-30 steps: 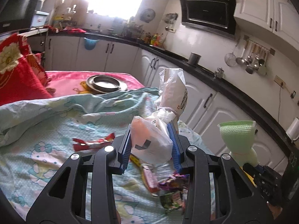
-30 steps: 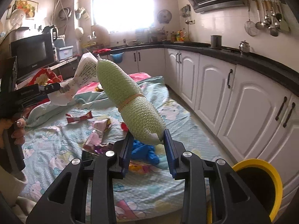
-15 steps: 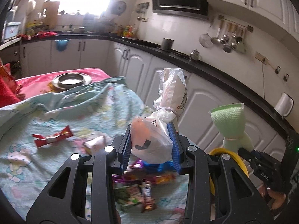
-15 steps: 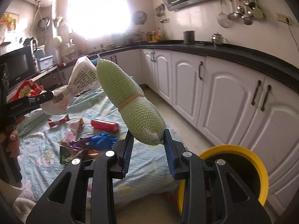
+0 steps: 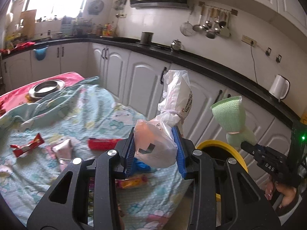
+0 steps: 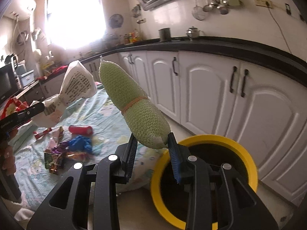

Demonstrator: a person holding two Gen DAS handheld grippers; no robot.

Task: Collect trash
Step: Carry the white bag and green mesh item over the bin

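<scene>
My left gripper [image 5: 155, 147] is shut on a tied white plastic bag [image 5: 167, 126] and holds it above the bed's edge. My right gripper [image 6: 151, 147] is shut on a green foam net roll [image 6: 134, 105] bound with a rubber band, held just left of the yellow-rimmed trash bin [image 6: 247, 153]. The bin [image 5: 220, 145] also shows in the left wrist view, behind my left gripper, with the right gripper [image 5: 247, 145] and its green roll [image 5: 230, 118] above it. The left gripper's bag [image 6: 73, 88] shows in the right wrist view.
Several wrappers lie on the bed's blue sheet [image 5: 76, 118]: a red packet [image 5: 103, 143], a red candy wrapper [image 5: 26, 145], a blue bag [image 6: 80, 143]. A metal dish [image 5: 47, 87] sits at the far end. White cabinets [image 6: 211, 92] line the right.
Both grippers have swung right, away from the bed, carrying their loads. The yellow bin has come fully into the right wrist view and now shows in the left wrist view.
</scene>
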